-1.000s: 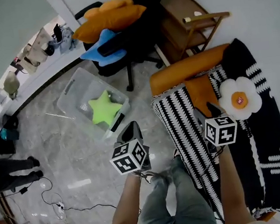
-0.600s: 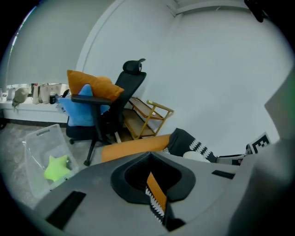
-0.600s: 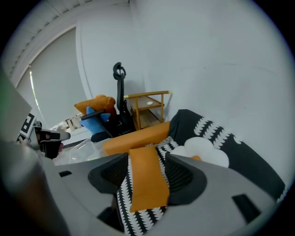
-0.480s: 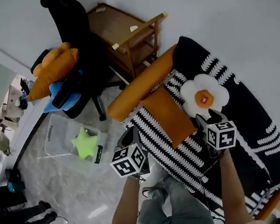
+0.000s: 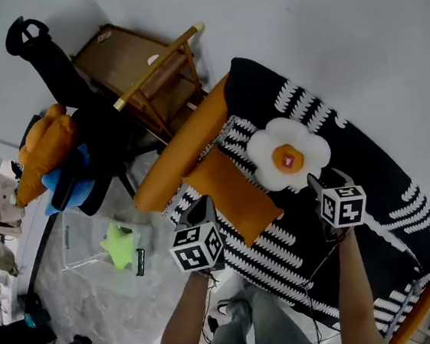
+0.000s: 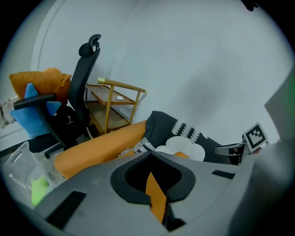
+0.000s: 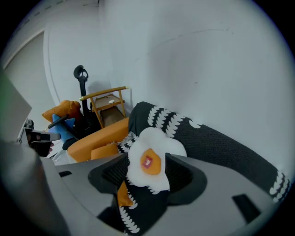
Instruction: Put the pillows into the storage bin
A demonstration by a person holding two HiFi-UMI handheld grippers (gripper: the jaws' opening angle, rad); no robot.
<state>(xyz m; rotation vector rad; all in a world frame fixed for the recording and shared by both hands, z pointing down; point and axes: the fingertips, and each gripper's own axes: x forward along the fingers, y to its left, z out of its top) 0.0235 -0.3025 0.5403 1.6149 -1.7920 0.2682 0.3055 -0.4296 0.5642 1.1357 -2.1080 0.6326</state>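
**A:** So, where do the pillows lie?

**B:** Side by side on the black-and-white striped sofa [image 5: 386, 186]: a flat orange fabric cushion [image 5: 233, 196] and a white flower-shaped plush pillow [image 5: 288, 155]. The clear plastic storage bin [image 5: 73, 245] is well apart on the floor, with a green star pillow [image 5: 118, 245] inside.

**A:** And the grippers?

**B:** The left gripper [image 5: 201, 207] shows a narrow gap and the right gripper [image 5: 318, 186] a wider one; both are empty. The pillows look light and squashy, so I'd pinch a corner or petal deeply

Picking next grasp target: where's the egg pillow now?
Head view, right of centre: the egg pillow lies on the striped sofa, beside the orange cushion and just ahead of the right gripper.
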